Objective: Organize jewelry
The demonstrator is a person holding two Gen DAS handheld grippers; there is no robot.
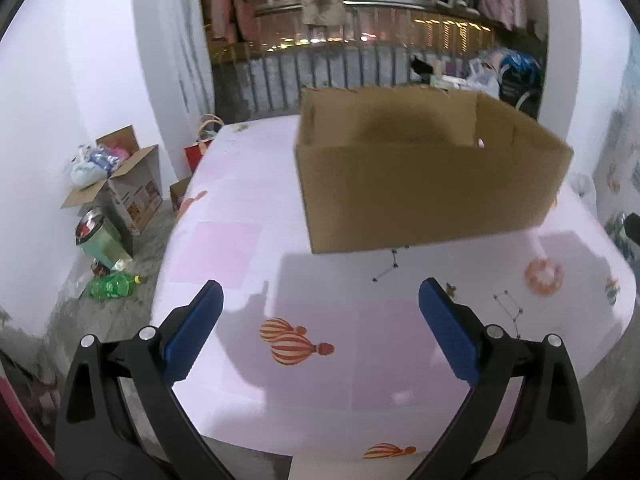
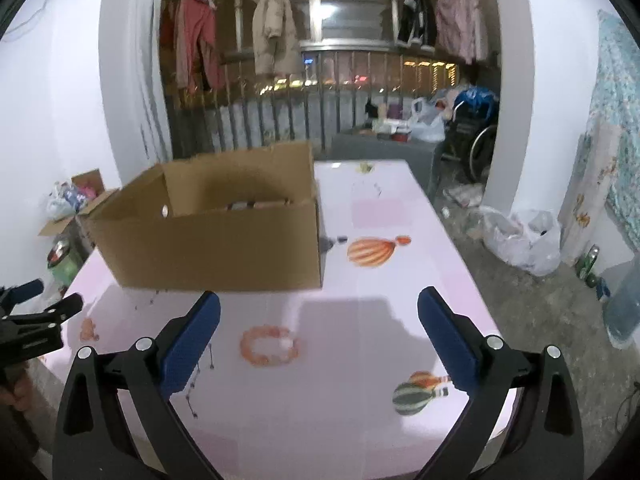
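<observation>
An open brown cardboard box (image 1: 424, 196) stands on a table with a pale pink printed cloth (image 1: 240, 240); it also shows in the right wrist view (image 2: 216, 252). Something pinkish-brown lies inside at its far wall (image 2: 256, 204), too blurred to name. My left gripper (image 1: 320, 300) is open and empty, above the cloth short of the box. My right gripper (image 2: 318, 312) is open and empty, near the box's right front corner. No loose jewelry is clearly visible; small dark marks on the cloth (image 1: 386, 272) look printed.
Open cartons and bags (image 1: 116, 184), a green bin (image 1: 102, 240) and a green bottle (image 1: 114, 286) sit on the floor left of the table. Plastic bags (image 2: 520, 240) and bottles lie on the floor right. A railing with hanging clothes (image 2: 276, 28) is behind.
</observation>
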